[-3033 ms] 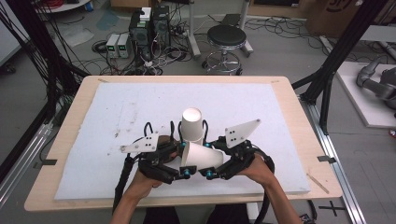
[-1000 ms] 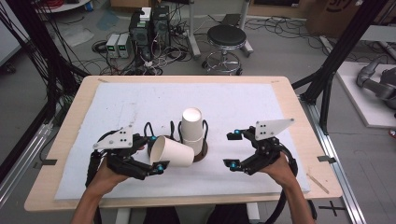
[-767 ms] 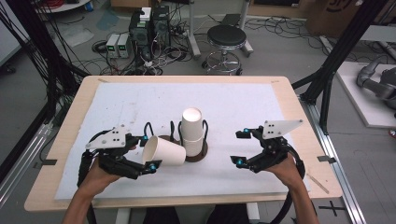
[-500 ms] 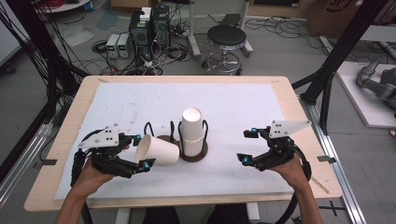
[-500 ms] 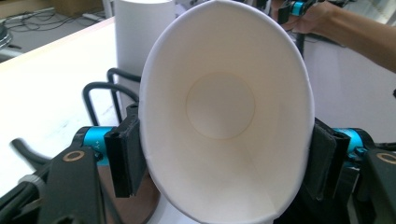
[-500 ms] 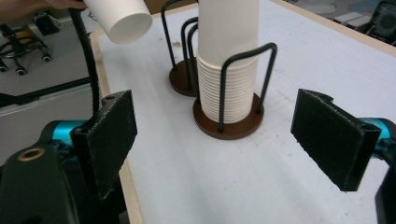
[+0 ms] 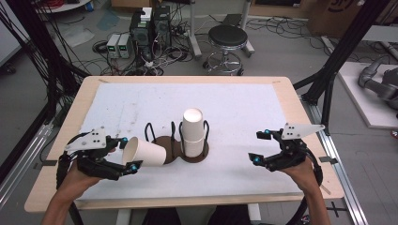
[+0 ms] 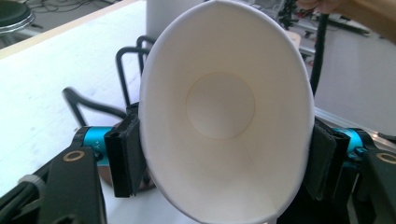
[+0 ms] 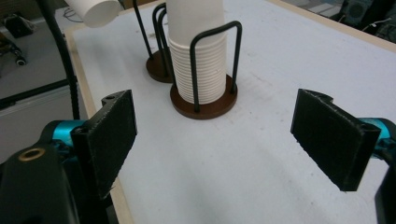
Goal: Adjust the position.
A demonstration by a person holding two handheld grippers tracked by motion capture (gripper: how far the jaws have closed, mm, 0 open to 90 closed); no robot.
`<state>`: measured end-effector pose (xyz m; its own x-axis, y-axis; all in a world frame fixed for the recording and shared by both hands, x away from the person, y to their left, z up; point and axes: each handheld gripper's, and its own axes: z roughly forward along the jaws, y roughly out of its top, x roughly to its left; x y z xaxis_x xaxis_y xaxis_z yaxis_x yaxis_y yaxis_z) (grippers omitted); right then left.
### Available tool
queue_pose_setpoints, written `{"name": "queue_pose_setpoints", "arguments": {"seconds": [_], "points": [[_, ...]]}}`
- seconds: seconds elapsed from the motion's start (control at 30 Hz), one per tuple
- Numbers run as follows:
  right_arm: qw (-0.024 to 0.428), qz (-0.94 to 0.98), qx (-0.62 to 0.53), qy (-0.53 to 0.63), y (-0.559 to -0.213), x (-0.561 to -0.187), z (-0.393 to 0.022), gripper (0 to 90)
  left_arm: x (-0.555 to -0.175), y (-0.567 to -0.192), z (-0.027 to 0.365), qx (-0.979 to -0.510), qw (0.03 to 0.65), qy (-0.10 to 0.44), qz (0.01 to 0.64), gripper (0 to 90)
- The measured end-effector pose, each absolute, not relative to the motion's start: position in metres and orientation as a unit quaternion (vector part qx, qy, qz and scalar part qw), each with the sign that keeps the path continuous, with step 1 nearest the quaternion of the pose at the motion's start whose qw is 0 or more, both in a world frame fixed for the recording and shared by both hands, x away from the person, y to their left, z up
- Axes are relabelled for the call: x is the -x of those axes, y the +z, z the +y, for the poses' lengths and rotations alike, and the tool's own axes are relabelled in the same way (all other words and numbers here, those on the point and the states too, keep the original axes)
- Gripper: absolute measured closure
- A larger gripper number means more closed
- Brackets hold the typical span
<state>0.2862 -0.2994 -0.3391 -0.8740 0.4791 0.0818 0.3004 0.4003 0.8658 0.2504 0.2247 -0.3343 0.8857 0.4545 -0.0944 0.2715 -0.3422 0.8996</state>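
My left tongs have a white paper cup pinched between their pads, one pad on each side of the wall near the rim. The cup lies on its side, open mouth toward my left hand and bottom pointing away from it. In the left gripper view I look straight into the cup: the rim is squeezed a little out of round, and the black pads press on it at both sides. The cup is up off the desk.

Just past the cup's bottom, ahead of my left tongs, is a dark round holder with black wire loops; whether the cup touches it I cannot tell. Joined to it on the far side is a second such holder, and in that one a stack of white cups stands mouth down inside the wires.

My right tongs are well apart from all that, on the other side of the stack, with the jaws spread wide and nothing between them. In the right gripper view the stack of cups stands ahead of those jaws, and the held cup shows beyond it at the upper left. White sheeting covers the desk beneath both tongs.
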Motion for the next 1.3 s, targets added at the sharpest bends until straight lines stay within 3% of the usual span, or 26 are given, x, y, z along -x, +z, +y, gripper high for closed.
{"name": "queue_pose_setpoints", "arguments": {"seconds": [1.3], "points": [[0.095, 0.832, -0.253, 0.484, -0.344, -0.286, -0.306, 15.0, -0.255, -0.34, 0.229, -0.821, 0.511, 0.098, 0.236, 28.6]]}}
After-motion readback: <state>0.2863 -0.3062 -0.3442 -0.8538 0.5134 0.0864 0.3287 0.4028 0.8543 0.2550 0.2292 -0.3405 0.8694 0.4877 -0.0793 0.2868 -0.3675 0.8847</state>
